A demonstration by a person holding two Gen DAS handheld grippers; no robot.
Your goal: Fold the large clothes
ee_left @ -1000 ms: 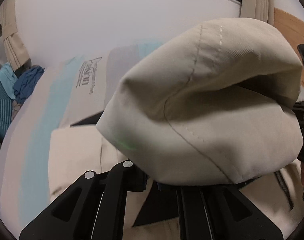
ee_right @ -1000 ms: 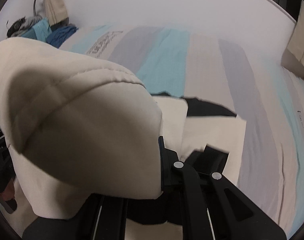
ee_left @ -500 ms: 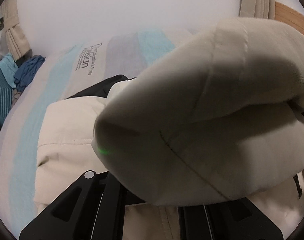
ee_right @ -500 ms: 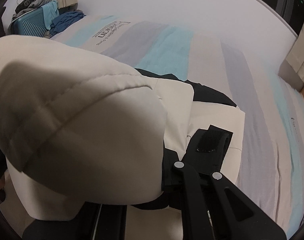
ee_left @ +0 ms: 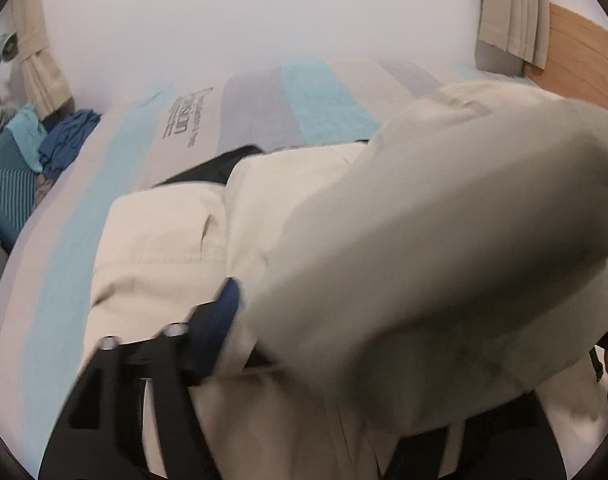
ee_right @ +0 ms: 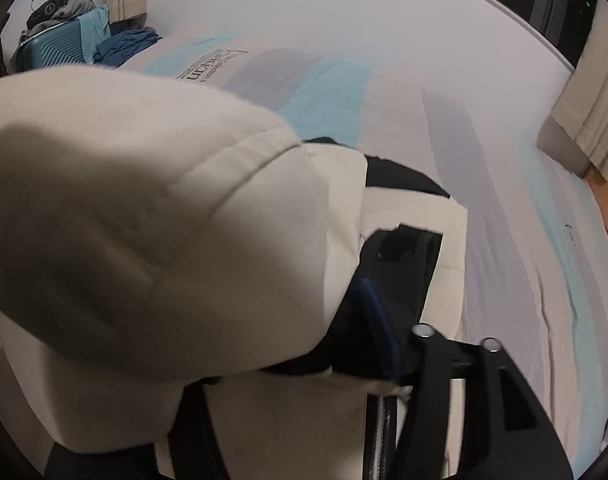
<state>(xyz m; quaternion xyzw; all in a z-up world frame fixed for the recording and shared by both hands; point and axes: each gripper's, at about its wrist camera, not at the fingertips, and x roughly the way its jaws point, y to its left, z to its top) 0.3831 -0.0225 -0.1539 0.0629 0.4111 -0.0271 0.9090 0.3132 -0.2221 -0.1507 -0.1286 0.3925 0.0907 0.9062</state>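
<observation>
A: Closest to the left lens, what is there?

B: The left tool, pinching a thick fold of the cream jacket. One dark finger with a blue pad presses the fabric's left side; the other finger is buried under cloth. The bunched fold bulges up over the right half of the view.

A: And the right side?

B: The right tool is likewise clamped on the cream jacket. A blue-edged finger shows just right of the bundle, which swells across the left half of that view.

A: Where is the rest of the garment?

B: Beyond both tools it lies spread on the bed, in the near part of the mattress. A black lining peeks out along its far edge, and a dark tab rests on the cream cloth ahead of the right tool.

A: Farther back?

B: The striped bed cover in grey, turquoise and white, with printed lettering. Past the bed's far left corner stand a teal suitcase and a heap of blue clothes. A pale wall and curtains close the view.
</observation>
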